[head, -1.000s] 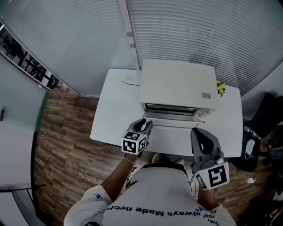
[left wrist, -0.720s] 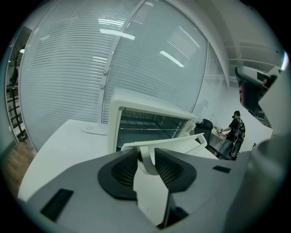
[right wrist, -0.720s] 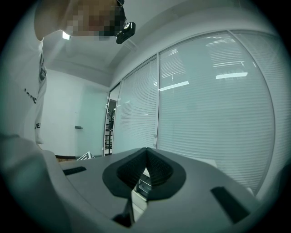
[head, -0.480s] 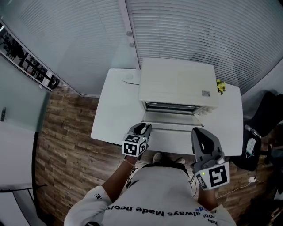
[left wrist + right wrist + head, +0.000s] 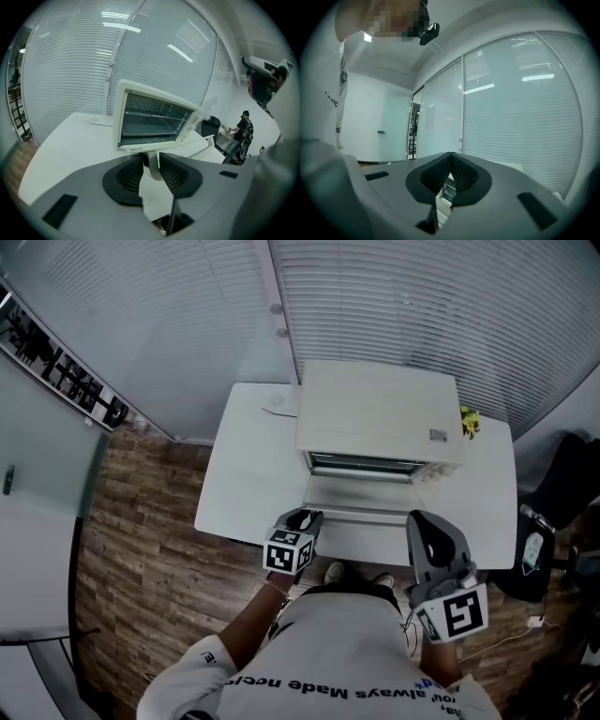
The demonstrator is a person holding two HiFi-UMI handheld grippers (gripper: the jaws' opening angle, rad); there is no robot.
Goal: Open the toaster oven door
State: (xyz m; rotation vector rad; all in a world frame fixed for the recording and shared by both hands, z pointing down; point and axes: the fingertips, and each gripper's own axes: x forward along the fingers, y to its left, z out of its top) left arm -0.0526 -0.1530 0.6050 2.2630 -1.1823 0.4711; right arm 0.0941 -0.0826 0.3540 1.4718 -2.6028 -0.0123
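The toaster oven [image 5: 378, 413] is a white box standing at the back middle of a white table [image 5: 244, 465], close to a wall of glass with slatted blinds [image 5: 422, 306]. Its door [image 5: 361, 495] is swung down toward the person and lies nearly flat in front of the opening. The left gripper view looks straight into the open cavity of the toaster oven [image 5: 154, 123], where a wire rack shows near the top.

The left gripper [image 5: 302, 519] is at the door's front edge, toward its left end. In its own view the left gripper [image 5: 151, 161] has its two ribbed pads closed on the white door handle [image 5: 151, 168], which fills the narrow gap between them.

The right gripper [image 5: 433, 535] is held over the table's front edge, to the right of the door and apart from it. In its own view the right gripper [image 5: 451, 164] has its jaws pressed together at the tips with nothing between them.

A small yellow object [image 5: 469, 424] sits on the table just beside the oven's right rear corner. The person wears a white shirt [image 5: 328, 652] with dark lettering. The floor [image 5: 131, 521] is wood plank, and a dark chair [image 5: 562, 484] stands off the table's right end.
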